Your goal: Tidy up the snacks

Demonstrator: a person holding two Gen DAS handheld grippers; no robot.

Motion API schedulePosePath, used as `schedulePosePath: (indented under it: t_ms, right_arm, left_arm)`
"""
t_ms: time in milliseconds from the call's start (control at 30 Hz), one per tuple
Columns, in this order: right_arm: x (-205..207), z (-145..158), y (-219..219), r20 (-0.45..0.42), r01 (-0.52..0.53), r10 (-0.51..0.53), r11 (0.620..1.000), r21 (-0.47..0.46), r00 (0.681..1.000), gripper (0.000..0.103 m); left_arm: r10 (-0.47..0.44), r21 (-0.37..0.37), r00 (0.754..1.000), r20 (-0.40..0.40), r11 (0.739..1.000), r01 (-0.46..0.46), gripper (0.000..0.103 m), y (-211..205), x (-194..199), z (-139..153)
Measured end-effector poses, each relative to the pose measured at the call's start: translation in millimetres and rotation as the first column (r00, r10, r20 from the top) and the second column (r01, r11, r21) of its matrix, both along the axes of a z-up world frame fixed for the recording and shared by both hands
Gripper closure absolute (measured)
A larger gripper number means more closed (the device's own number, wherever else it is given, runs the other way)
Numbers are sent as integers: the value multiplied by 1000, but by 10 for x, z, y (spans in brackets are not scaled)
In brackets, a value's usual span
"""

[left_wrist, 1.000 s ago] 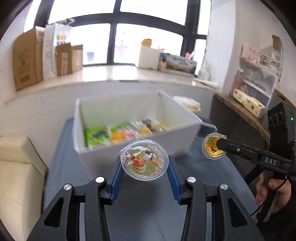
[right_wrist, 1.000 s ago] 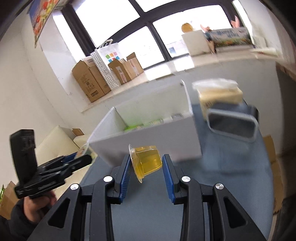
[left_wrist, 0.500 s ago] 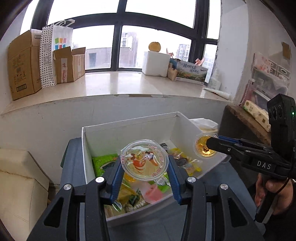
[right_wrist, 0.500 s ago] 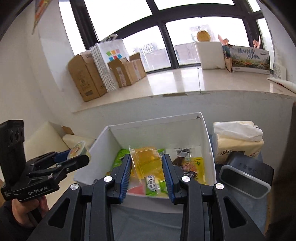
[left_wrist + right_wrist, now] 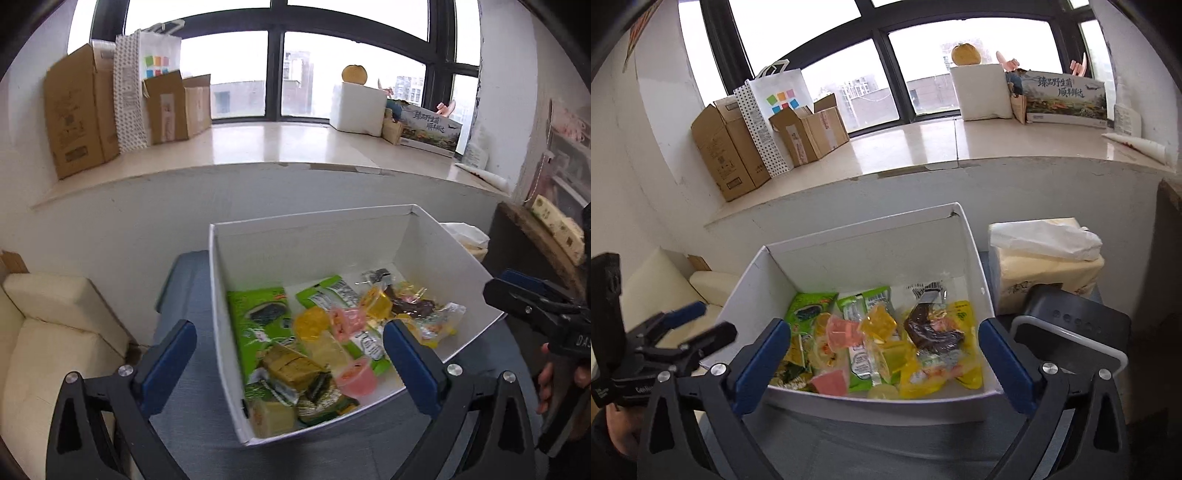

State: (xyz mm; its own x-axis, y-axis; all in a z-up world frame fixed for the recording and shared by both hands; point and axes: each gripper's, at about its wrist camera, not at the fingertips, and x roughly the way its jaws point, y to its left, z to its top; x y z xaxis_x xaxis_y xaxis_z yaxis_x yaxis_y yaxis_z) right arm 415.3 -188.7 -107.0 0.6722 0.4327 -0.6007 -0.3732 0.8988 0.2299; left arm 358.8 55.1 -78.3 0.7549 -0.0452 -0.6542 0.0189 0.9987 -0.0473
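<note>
Both tools have just been opening and now stand at full spread with nothing between the pads. One second back, the left tool [image 5: 290, 354] carried a round lidded jelly cup and the right tool [image 5: 882, 354] carried a yellow jelly cup, both short of the white box [image 5: 221, 295]; half a second back, both cups hung over its open top. Neither cup remains in a grip

Current state:
- Left tool: wide open, empty, poised above the near-left corner of the white box
- Right tool: wide open, empty, poised above the near wall of the white box [image 5: 886, 404]
- Snacks: a loose pile on the box floor, comprising green packets [image 5: 258, 317], a yellow jelly cup [image 5: 881, 325], pink jelly cups [image 5: 356, 376] and a yellow packet [image 5: 960, 321]
- Which cups in the pile are the two released ones cannot be told with certainty; the round lidded cup is not clearly identifiable

Judgement: the drop step for this pair of items appears complete, since both now lie inside the box and not on the blue desk [image 5: 192, 398]. No further snacks show on the desk in either view, so the remaining workload cannot be assessed. A tissue pack [image 5: 1045, 258] and a dark speaker [image 5: 1071, 325] stand just beside the box on the right and are not snack items
</note>
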Motion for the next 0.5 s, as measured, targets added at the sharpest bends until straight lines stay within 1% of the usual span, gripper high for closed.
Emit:
schedulePosePath:
  t_ms: [67, 133, 167, 233, 333, 400, 500]
  right_arm:
    - [-105, 19, 0, 33, 0, 0, 1000, -16, 999, 0]
    - [-258, 34, 19, 66, 17, -13, 998, -60, 998, 0]
    - [-309, 42, 25, 80, 25, -18, 997, -77, 997, 0]
    - [-482, 60, 23, 113, 32, -21, 995, -99, 993, 0]
    - [-728, 110, -26, 142, 43, -28, 993, -105, 989, 0]
    - [-909, 163, -113, 165, 62, -48, 995, -79, 985, 0]
    - [-1135, 212, -249, 144, 53, -48, 998, -32, 988, 0]
  left_arm:
    - [20, 33, 1000, 22, 999, -21, 0, -41, -103, 24]
    - [33, 51, 998, 62, 998, -36, 0, -57, -232, 58]
    - [38, 57, 996, 76, 998, -42, 0, -68, -299, 78]
    - [46, 52, 996, 80, 997, -50, 0, -94, -408, 107]
    - [52, 18, 996, 66, 998, -53, 0, -119, -575, 143]
    - [69, 26, 995, 67, 997, -70, 0, -155, -718, 180]
    - [56, 15, 995, 83, 998, -57, 0, -229, -982, 266]
